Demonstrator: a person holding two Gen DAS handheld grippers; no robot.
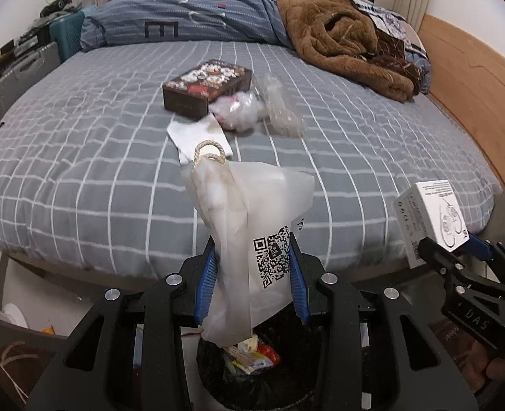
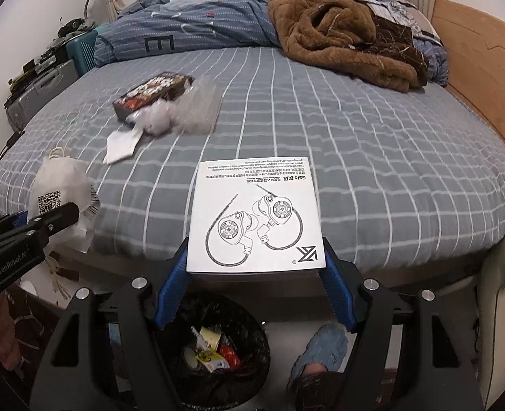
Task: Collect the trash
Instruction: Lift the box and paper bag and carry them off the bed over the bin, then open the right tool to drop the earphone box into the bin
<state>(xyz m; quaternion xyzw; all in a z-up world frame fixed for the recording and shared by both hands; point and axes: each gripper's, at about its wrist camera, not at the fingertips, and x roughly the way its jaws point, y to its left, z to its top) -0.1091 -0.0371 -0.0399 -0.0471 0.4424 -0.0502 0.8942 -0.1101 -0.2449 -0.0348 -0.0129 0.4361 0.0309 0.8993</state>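
Note:
My left gripper is shut on a white paper bag with a rope handle and a QR code, held upright above a black-lined trash bin on the floor. My right gripper is shut on a white earphone box, held over the same bin beside the bed. The right gripper and box also show in the left wrist view; the left gripper and bag show in the right wrist view. On the bed lie a brown snack box, crumpled clear plastic and a white paper.
The bed has a grey checked sheet, a blue duvet and a brown blanket at the back. A wooden headboard stands on the right. Suitcases stand on the left. A blue slipper is on the floor.

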